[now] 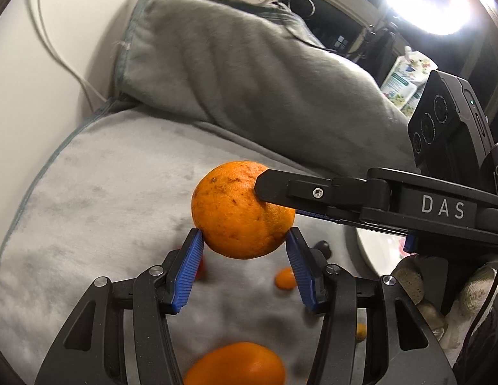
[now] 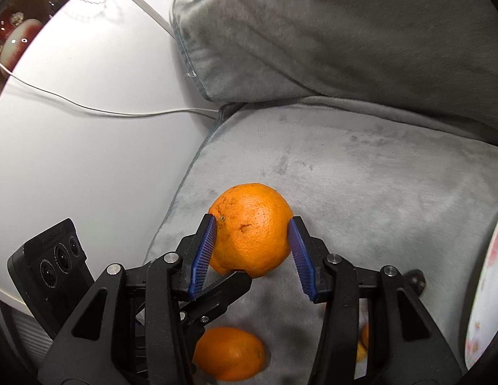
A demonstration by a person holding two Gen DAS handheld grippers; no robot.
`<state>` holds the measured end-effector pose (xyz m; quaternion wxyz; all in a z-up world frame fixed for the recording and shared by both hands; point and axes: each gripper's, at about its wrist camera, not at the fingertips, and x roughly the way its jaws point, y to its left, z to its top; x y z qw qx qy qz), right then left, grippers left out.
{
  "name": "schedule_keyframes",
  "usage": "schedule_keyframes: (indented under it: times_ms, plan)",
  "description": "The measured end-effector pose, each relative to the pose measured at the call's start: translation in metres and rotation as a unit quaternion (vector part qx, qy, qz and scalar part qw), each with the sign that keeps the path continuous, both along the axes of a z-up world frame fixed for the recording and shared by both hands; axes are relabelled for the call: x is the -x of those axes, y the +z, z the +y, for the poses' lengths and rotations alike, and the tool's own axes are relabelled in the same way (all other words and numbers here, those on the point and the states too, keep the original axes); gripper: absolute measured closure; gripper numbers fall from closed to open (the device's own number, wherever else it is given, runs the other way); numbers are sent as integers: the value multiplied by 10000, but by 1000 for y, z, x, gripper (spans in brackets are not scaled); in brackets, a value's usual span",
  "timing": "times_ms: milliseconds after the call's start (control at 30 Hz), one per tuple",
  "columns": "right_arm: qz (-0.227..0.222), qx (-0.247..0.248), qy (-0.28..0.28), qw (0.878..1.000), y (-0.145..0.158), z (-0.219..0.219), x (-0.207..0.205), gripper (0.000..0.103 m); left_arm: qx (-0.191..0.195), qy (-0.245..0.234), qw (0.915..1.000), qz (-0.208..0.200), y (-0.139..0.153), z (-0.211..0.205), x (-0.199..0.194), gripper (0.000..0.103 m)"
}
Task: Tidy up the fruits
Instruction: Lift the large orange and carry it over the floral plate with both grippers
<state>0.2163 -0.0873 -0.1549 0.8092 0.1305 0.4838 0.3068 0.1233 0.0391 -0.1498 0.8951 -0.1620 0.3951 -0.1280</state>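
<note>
Grey plush blanket [image 2: 361, 166] covers the surface beyond both tongs, bunched up at the far side, with a white tabletop [image 2: 88, 102] and thin white cable [image 2: 88, 107] off to its left. We see our left gripper [image 1: 245, 240] and right gripper [image 2: 251, 245] both on one large round speckled orange [image 1: 236, 211], held up off the blanket: each pair of blue ribbed pads [image 2: 204, 250] sits wide apart against the orange's sides, contact looks light. Below the tongs, a second smooth orange [image 2: 229, 356] lies on the blanket, a small orange fruit [image 1: 284, 278] beside it.
</note>
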Motion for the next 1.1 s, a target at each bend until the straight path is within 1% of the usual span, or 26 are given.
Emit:
schedule_keyframes:
  times_ms: [200,433,800,933,1100]
  plan:
    - [-170,-15,-126,9998,11,-24,20,54,-60,-177,9998,-100,8,-25,8,50]
    - [-264,-27,-356,9990,19,-64,41,54,-108,-495,9986,-131,16,-62,24,50]
    - [-236,-51,-960,9951,16,-144,72,54,-167,-1185,9928,-51,14,-133,29,50]
    - [-208,-43,-1199,9926,13,-168,75,54,-167,-1450,9893,9,10,-158,28,50]
    - [-109,-91,-1445,9894,6,-196,76,54,-130,-1625,9866,112,5,-176,26,50]
